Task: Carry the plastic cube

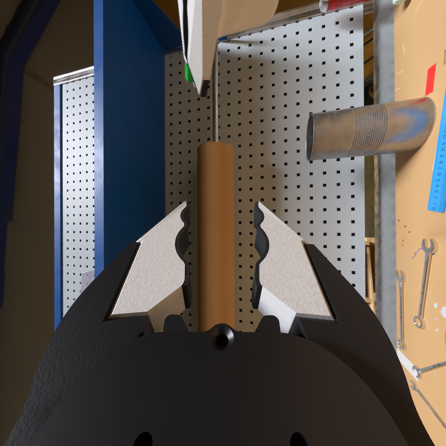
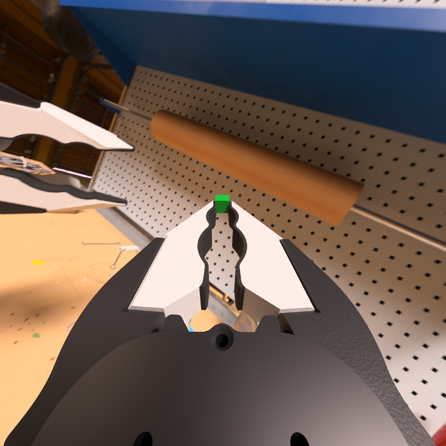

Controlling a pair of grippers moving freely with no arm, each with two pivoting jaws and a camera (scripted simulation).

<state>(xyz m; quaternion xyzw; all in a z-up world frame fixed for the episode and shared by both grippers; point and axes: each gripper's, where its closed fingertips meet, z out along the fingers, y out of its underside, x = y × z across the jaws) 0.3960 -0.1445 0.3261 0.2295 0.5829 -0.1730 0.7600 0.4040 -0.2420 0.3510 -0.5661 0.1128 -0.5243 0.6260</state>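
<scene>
The plastic cube (image 2: 222, 204) is small and green. My right gripper (image 2: 222, 210) is shut on it and pinches it at the very fingertips, in the air in front of a pegboard. In the left wrist view the right gripper (image 1: 201, 82) comes in from the top, and the cube (image 1: 188, 72) shows as a green edge at its tip. My left gripper (image 1: 222, 205) is open and empty. It also shows at the left of the right wrist view (image 2: 129, 175), jaws apart, well clear of the cube.
A brown wooden cylinder (image 2: 255, 166) hangs on the grey pegboard (image 2: 337, 277), lined up behind my left fingers (image 1: 159, 260). A blue cabinet (image 1: 130, 144) stands beside it. On the tan workbench (image 1: 420, 289) lie a metal tube (image 1: 369, 130), a blue ruler (image 1: 439, 178) and several wrenches (image 1: 422, 284).
</scene>
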